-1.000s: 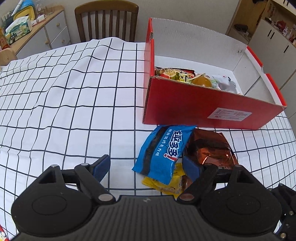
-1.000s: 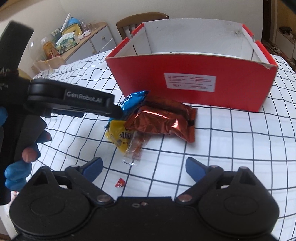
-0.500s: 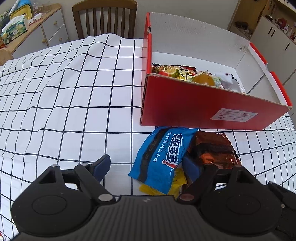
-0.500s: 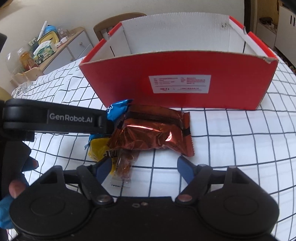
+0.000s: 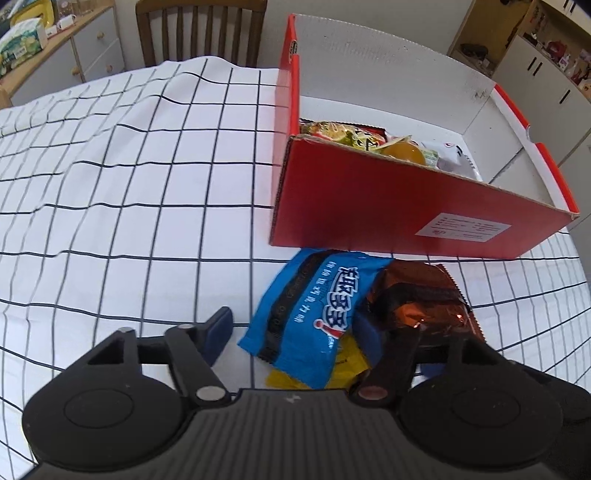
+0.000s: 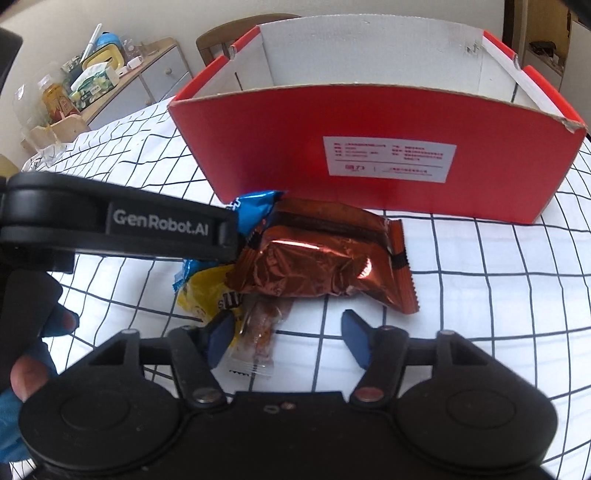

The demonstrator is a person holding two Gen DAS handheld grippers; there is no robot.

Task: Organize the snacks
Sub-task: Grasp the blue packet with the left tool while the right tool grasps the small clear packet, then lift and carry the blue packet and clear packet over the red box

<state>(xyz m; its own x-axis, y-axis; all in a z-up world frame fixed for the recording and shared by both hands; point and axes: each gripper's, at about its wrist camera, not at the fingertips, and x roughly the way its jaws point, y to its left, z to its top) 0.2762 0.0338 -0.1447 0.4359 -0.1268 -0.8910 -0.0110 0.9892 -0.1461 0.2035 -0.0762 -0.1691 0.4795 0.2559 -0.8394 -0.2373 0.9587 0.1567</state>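
A white tablecloth with a black grid [image 5: 129, 192] covers the table and fills most of both views. On it, at about 1 o'clock in the left wrist view and 12 o'clock in the right wrist view, stands an open red cardboard box [image 5: 406, 206] with white inner walls and a white label on its near side. Several snack packs [image 5: 369, 138] lie inside it at its left end, among them a round orange item; their details are too small to tell.

Just in front of the box's near wall lies a small heap of 4 snacks. The copper foil packet [image 6: 314, 266] lies on the right side of the heap. To its left, the blue packet [image 5: 317, 306] with white lettering lies over a yellow packet [image 6: 207, 295]. A small clear wrapper [image 6: 258, 332] with brown contents lies nearest the right wrist camera.

The left gripper [image 5: 295, 328] is spread wide and holds nothing: the blue packet lies between its fingers, and its right finger sits between the blue and copper packets. The right gripper [image 6: 288, 338] is also wide open and empty, at 6 o'clock below the heap, its left fingertip [image 6: 221, 334] beside the clear wrapper and over the yellow packet's edge.

A wooden chair [image 5: 199, 29] stands at the table's far side at 11 o'clock.
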